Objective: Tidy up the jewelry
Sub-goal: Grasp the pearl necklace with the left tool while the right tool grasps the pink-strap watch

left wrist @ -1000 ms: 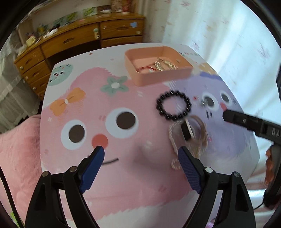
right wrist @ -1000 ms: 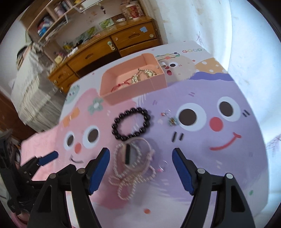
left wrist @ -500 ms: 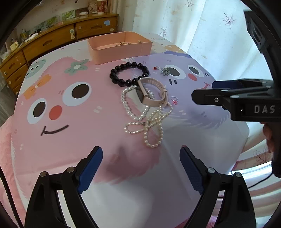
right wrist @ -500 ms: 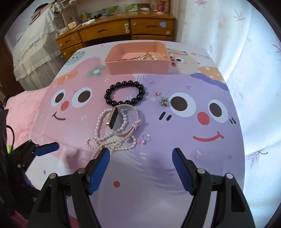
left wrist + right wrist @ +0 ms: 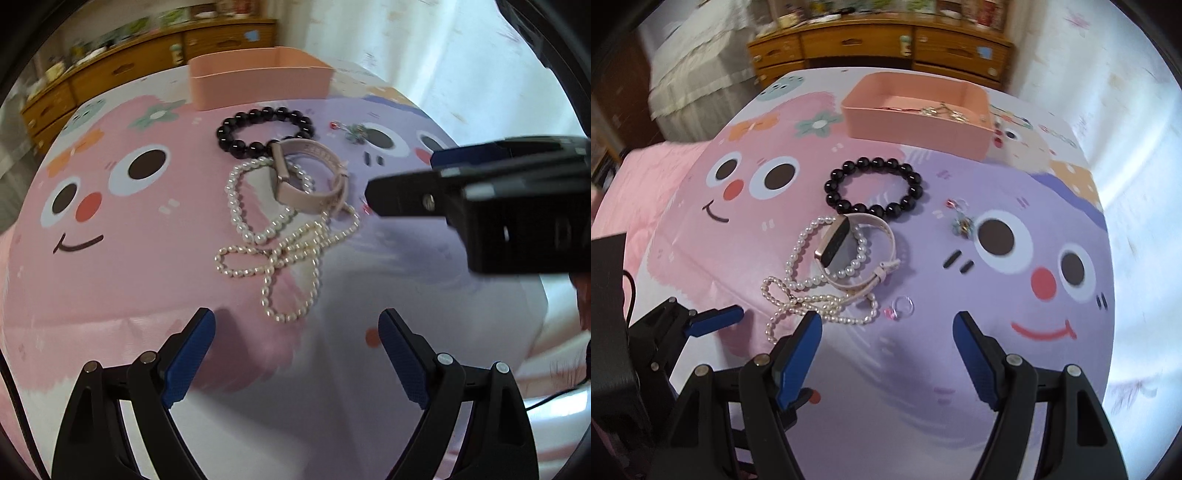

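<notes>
With both your left hand-held gripper and right hand-held gripper open and empty, the pearl necklace mid-tabletop lies tangled under the watch, so lifting either may drag the other off the near edge.

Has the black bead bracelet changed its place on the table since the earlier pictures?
No. The black bead bracelet still lies just before the pink tray, touching the watch as before.

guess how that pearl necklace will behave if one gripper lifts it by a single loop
The pearl necklace lies in limp crossed loops, so it would probably dangle and swing rather than keep its shape. The pink watch sits on one loop, so it may drag or tip. The round smooth beads could slip between the fingers.
</notes>
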Available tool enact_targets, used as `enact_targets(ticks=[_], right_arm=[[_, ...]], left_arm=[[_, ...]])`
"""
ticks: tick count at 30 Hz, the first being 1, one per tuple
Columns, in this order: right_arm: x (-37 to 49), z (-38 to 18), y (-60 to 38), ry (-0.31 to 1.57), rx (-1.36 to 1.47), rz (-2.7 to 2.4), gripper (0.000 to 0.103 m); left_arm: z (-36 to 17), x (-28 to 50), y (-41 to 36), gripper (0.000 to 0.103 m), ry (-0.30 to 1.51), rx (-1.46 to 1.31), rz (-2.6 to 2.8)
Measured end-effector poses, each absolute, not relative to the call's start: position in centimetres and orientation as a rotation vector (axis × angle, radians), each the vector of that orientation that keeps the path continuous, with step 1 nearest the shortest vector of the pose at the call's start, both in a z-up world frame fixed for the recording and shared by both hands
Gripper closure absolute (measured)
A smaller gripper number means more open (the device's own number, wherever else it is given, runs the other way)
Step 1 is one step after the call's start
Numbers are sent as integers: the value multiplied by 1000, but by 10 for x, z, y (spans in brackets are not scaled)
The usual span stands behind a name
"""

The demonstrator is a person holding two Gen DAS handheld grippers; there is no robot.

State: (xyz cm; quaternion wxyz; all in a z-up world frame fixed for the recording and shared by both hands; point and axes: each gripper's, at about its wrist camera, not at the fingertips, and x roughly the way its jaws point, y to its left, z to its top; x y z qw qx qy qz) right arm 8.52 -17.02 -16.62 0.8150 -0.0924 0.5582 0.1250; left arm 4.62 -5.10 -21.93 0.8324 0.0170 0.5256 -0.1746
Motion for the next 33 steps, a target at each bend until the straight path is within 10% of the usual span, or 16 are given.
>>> enact_targets(ticks=[23, 33], right_arm=[[149, -204, -155, 1235, -158, 692, 29], [152, -211, -147, 1238, -207, 721, 37]], left_arm=[[-226, 58, -78, 14, 988, -23, -13], [-219, 47, -85, 62, 957, -19, -25]])
